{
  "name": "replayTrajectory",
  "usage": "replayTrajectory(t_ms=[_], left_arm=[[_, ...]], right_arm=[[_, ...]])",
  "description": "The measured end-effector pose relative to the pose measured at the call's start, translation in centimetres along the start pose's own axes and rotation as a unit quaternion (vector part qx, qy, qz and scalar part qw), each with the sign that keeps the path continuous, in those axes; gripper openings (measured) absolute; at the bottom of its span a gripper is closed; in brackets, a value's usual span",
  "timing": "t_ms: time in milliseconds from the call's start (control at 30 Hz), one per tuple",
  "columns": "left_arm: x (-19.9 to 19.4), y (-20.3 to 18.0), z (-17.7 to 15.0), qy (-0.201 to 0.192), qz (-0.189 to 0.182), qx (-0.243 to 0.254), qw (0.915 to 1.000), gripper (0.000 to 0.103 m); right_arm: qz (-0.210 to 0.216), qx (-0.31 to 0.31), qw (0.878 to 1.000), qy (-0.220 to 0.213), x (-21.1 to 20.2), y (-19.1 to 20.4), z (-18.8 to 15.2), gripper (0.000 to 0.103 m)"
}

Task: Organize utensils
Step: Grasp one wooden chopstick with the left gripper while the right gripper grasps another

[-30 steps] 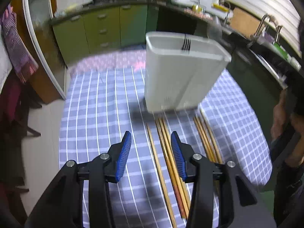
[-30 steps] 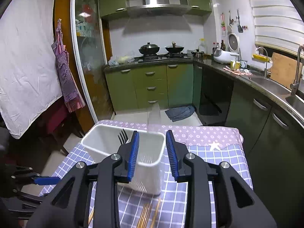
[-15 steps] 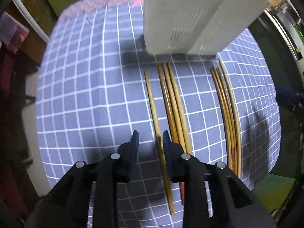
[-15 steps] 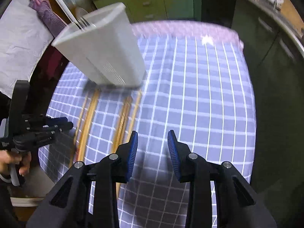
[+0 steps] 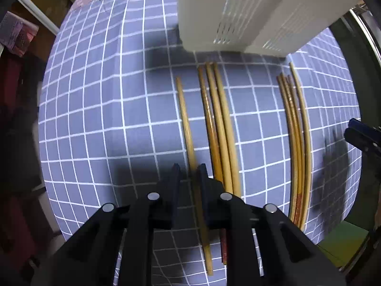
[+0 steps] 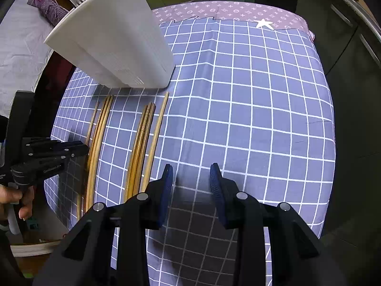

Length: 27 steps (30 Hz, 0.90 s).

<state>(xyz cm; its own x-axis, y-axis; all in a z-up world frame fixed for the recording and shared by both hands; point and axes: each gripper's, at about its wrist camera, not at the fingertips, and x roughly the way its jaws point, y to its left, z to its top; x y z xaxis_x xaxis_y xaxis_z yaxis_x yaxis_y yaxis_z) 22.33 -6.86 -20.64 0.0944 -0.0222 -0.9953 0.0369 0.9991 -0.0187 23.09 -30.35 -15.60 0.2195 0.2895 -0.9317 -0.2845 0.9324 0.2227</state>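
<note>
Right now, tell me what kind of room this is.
Most likely a home kitchen: dark green cabinet doors with handles line the side, a checked tablecloth covers the table, and wooden chopsticks lie beside a white utensil holder.

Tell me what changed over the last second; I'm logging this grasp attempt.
Both tools tipped down from the kitchen toward the cloth. The left tool dropped and narrowed its jaws around the single chopstick, not visibly clamped. The right tool stayed open and empty. The chopstick bundles and white holder haven't moved.
</note>
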Motion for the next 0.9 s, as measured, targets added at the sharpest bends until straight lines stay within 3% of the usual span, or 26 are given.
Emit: replayTrajectory(t_ms=[200, 467, 667, 900], left_arm=[[0.2, 0.2, 0.3, 0.005, 0.001, -0.010, 0.9999, 0.008], [0.1, 1.6, 0.3, -0.001, -0.028, -0.023, 0.9993, 0.007], [-2.3, 3.0, -0.2, -0.044, -0.039, -0.010, 0.9982, 0.007], [-6.6, 3.2, -1.2, -0.110, -0.047, 0.005, 0.9928, 0.007]], right_arm=[[-0.004, -0.001, 1.000, 0.004, -0.1, 0.2, 0.2, 0.033], [-0.002, -0.017, 0.999, 0.044, 1.6, 2.2, 0.1, 0.031], [-0.007, -0.020, 0.998, 0.061, 2.6, 3.8, 1.1, 0.020], [-0.012, -0.020, 0.995, 0.094, 4.6, 5.3, 1.9, 0.017]])
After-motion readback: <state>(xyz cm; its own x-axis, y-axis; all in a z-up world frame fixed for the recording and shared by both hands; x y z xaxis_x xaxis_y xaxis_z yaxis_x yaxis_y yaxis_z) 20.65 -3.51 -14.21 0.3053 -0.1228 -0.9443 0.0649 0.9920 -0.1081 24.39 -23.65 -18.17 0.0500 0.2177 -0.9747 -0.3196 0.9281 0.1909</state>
